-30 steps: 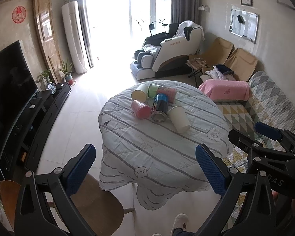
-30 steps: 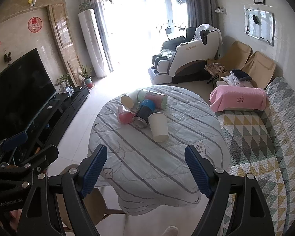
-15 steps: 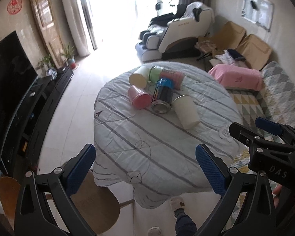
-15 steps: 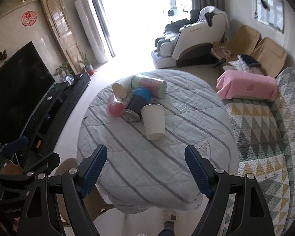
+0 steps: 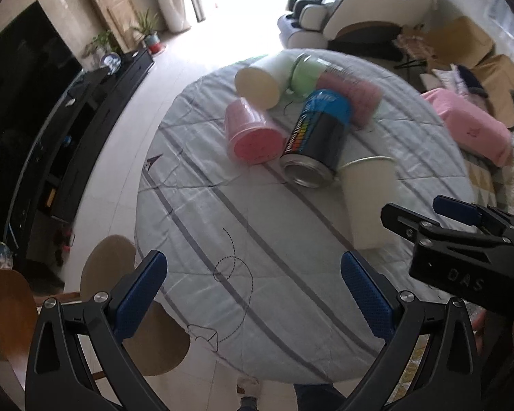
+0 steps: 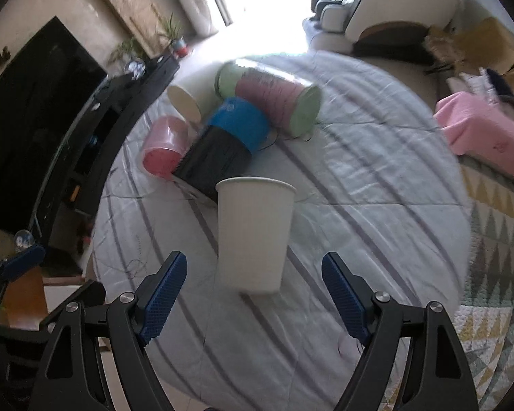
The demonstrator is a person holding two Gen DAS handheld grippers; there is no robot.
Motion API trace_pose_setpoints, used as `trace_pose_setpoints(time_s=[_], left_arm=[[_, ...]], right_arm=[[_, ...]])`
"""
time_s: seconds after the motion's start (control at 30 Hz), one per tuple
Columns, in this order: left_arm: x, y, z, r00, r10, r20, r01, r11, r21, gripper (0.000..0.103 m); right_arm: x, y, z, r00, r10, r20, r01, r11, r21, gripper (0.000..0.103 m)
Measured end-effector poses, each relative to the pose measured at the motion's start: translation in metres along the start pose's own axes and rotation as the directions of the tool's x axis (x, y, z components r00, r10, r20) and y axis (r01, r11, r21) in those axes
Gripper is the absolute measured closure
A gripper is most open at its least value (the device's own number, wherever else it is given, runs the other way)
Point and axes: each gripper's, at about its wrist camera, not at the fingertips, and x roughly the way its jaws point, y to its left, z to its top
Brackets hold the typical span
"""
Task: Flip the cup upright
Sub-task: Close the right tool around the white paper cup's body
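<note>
While both claws hang over the near half of the round table [image 5: 222, 239], neither one touches anything. Seen from the right wrist, the right claw [image 6: 253, 294] has its blue fingers [image 6: 164, 294] spread wide, and the white paper cup [image 6: 253, 233] lies on its side straight ahead of the gap, its closed bottom end nearest the claw and reaching just about between the fingertips, its open rim pointing away toward the other containers. Nothing shows contact between the cup and either finger; the cup sits apart from both. From the left wrist view the left claw [image 5: 253, 294] is also spread wide and holds nothing, with only striped tablecloth between its fingers; the same white cup [image 5: 370, 202] lies ahead and off to its right, and the right claw [image 5: 462, 236] shows at the right edge just beyond the cup's bottom end.

Past the white cup's rim lies a black and blue can [image 6: 222, 147] on its side, touching or nearly touching the cup. Left of the can is a pink cup [image 6: 164, 149], also tipped over. Farther back lie a cream cup [image 6: 185, 102] and a pink tin with green ends [image 6: 274, 96]. Beyond the table, a black TV [image 6: 34, 102] stands at the left and a pink blanket [image 6: 483, 137] lies at the right
</note>
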Motion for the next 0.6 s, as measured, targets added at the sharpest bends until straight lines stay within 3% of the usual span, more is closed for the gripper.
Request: trace_pose_setpoints(time_s=[0.23, 0.37, 0.57, 0.6], left_arm=[[0.027, -0.001, 0.006, 0.997, 0.04, -0.067, -0.041, 0.999, -0.006, 0.0], [0.037, -0.002, 0.003, 0.995, 0.04, -0.095, -0.041, 0.999, -0.006, 0.0], [0.04, -0.012, 0.0, 0.994, 0.025, -0.103, -0.023, 1.0, 0.014, 0.0], [0.04, -0.014, 0.0, 0.994, 0.021, -0.104, -0.019, 1.0, 0.019, 0.0]], right_arm=[[0.055, -0.016, 0.023, 0.989, 0.077, -0.124, -0.07, 0.996, 0.056, 0.021], [0.08, -0.031, 0.03, 0.968, 0.159, -0.196, -0.134, 0.982, 0.134, 0.021], [0.089, -0.048, 0.03, 0.941, 0.27, -0.205, -0.224, 0.949, 0.222, 0.021], [0.087, -0.051, 0.03, 0.936, 0.288, -0.204, -0.239, 0.942, 0.236, 0.027]])
